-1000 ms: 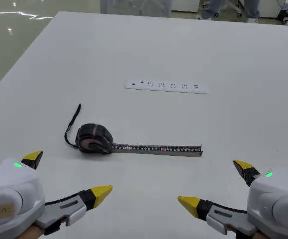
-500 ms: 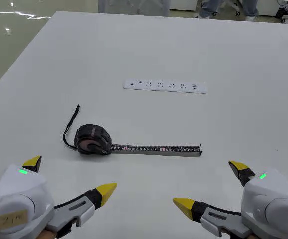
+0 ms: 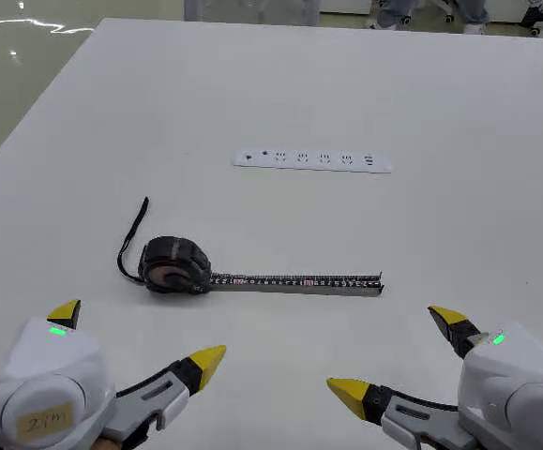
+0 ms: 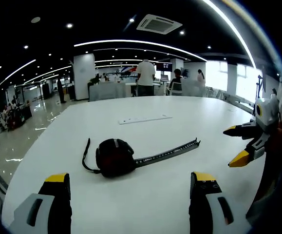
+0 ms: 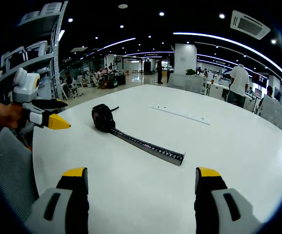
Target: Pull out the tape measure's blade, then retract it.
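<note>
A black tape measure (image 3: pixel 175 264) lies on the white table (image 3: pixel 299 84) with its blade (image 3: pixel 294 281) drawn out to the right and a black wrist strap (image 3: pixel 132 239) trailing left. In the left gripper view the case (image 4: pixel 114 156) sits ahead, the blade (image 4: pixel 167 153) running right. The right gripper view has the case (image 5: pixel 103 117) far left and the blade tip (image 5: pixel 178 158) near centre. My left gripper (image 3: pixel 135 337) hovers open near the table's front, short of the case. My right gripper (image 3: pixel 398 352) is open below the blade tip. Neither touches the tape.
A white power strip (image 3: pixel 312 160) lies flat beyond the tape measure, also ahead in the left gripper view (image 4: pixel 144 118). Bare tabletop surrounds everything. Several people stand at desks far behind the table.
Both grippers have drifted slightly lower and nearer the front edge; the view shifted a little. The tape measure and its extended blade have not moved.
</note>
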Action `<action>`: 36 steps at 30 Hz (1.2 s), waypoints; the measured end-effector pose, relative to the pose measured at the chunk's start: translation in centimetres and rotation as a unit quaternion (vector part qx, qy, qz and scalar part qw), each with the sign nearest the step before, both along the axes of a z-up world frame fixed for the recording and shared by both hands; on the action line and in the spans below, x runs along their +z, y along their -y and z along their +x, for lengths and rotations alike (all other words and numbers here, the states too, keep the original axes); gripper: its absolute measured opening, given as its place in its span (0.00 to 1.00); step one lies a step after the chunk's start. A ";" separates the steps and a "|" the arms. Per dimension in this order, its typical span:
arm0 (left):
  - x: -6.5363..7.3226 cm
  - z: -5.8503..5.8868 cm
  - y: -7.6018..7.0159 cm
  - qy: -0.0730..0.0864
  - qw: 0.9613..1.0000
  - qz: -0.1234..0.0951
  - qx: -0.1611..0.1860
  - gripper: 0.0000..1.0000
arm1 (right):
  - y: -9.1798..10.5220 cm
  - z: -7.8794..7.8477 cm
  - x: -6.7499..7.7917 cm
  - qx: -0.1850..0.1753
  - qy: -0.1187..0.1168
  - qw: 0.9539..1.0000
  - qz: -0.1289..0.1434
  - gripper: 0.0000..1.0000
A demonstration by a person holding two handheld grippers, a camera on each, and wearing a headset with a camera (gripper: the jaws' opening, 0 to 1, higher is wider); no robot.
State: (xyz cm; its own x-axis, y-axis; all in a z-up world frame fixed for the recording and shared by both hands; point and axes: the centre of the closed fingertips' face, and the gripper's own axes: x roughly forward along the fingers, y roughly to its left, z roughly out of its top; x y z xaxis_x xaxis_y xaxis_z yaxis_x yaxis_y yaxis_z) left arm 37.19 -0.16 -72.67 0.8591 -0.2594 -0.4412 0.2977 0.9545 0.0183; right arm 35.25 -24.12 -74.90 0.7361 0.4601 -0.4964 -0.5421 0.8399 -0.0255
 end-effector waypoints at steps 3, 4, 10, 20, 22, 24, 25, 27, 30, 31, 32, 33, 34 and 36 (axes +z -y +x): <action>-0.2 0.2 0.0 -0.001 1.000 -0.001 0.005 1.00 | 0.1 0.2 -0.3 0.006 -0.003 1.000 -0.002 0.91; -0.2 0.3 0.0 -0.001 1.000 -0.001 0.007 1.00 | 0.2 0.3 -0.4 0.010 -0.001 1.000 -0.002 0.91; -0.7 1.1 -0.1 0.000 1.000 0.001 0.021 1.00 | 0.9 1.0 -1.1 0.033 0.003 0.999 -0.004 0.88; -1.3 2.6 -0.4 0.000 0.999 0.001 0.048 1.00 | 1.4 2.7 -1.7 0.084 0.020 0.996 0.008 0.80; -1.5 2.9 -0.4 0.002 0.999 0.003 0.052 0.99 | 1.5 3.0 -1.9 0.093 0.021 0.995 0.010 0.80; -1.6 3.1 -0.4 0.001 0.998 0.001 0.055 0.99 | 1.6 3.3 -2.1 0.102 0.021 0.995 0.008 0.79; -1.7 3.3 -0.4 0.001 0.998 0.001 0.056 0.99 | 1.6 3.4 -2.2 0.106 0.023 0.994 0.007 0.78; -1.8 3.6 -0.3 0.000 0.998 0.001 0.059 0.99 | 1.8 3.8 -2.4 0.119 0.025 0.993 0.007 0.75; -2.1 4.0 -0.3 -0.001 0.998 0.003 0.063 0.99 | 1.9 4.2 -2.8 0.136 0.026 0.990 -0.005 0.73; -2.2 4.1 -0.3 0.000 0.998 0.003 0.065 0.98 | 1.9 4.3 -2.9 0.140 0.027 0.990 -0.011 0.72; -2.3 4.3 -0.3 0.000 0.998 0.003 0.067 0.98 | 2.0 4.5 -3.0 0.148 0.029 0.988 -0.016 0.71; -2.3 4.4 -0.3 -0.001 0.998 0.002 0.068 0.98 | 2.0 4.7 -3.1 0.150 0.029 0.988 -0.015 0.71; -2.4 4.6 -0.4 -0.001 0.998 0.003 0.069 0.98 | 2.1 4.9 -3.1 0.153 0.031 0.988 -0.016 0.70; -2.5 5.0 -0.5 -0.001 0.997 0.002 0.075 0.97 | 2.1 5.3 -3.2 0.161 0.034 0.986 -0.017 0.67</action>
State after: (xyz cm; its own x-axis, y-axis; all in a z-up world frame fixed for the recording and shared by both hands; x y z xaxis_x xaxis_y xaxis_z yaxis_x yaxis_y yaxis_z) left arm 42.19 0.34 -75.21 0.8872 -0.1269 -0.4435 0.1523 0.9881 0.0219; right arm 40.57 -26.23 -78.07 0.5862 0.6596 -0.4705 -0.7769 0.6224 -0.0953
